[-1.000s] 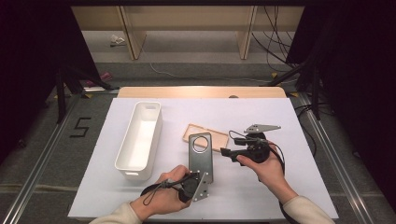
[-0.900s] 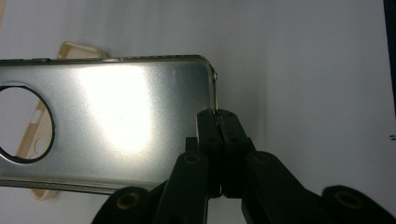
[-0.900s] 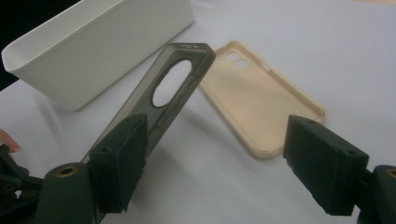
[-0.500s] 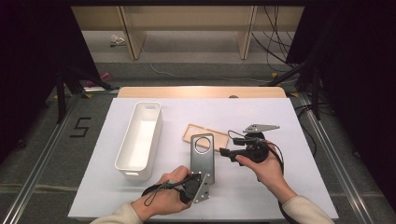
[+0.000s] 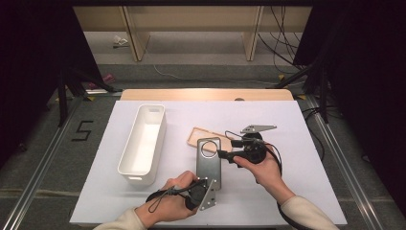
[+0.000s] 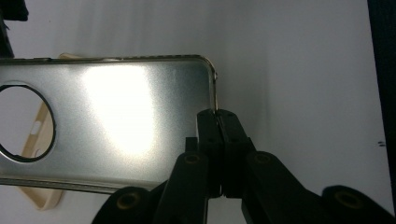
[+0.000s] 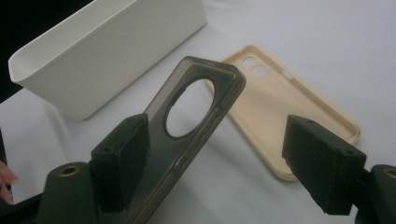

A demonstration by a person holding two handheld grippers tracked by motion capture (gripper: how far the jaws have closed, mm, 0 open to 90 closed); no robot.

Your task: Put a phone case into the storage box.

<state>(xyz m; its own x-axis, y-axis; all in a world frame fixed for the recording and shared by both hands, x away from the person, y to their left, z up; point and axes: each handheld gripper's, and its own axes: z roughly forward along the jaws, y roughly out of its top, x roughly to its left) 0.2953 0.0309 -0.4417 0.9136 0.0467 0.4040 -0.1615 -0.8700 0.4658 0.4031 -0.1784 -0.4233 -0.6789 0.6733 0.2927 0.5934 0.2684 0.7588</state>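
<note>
- High view: the grey phone case (image 5: 209, 160) sits pretty much mid-worktop (image 5: 287, 120), long way running away from the person, camera hole at the far end. The left gripper (image 5: 207, 188) has its near end pinched. The right gripper (image 5: 224, 153) comes in from the right side, level with the hole end. A beige phone case (image 5: 197, 136) lies flat just behind the grey one, partly covered by it, and a white bin (image 5: 143, 143) stands to the left, close by but not touching.
- Left gripper view: jaws are together, clamped on the edge of the grey phone case (image 6: 116, 126) near a rounded corner. The case looks shiny silver here, big round hole at the left, with a bit of the beige phone case (image 6: 39, 196) peeking out under it.
- Right gripper view: jaws are wide apart. The grey phone case (image 7: 187, 121) runs up along the left jaw, whether touching it is hard to call; the right jaw is well clear. The beige phone case (image 7: 280, 112) lies open side up on the worktop beyond, the white bin (image 7: 107, 51) farther back on the left.
</note>
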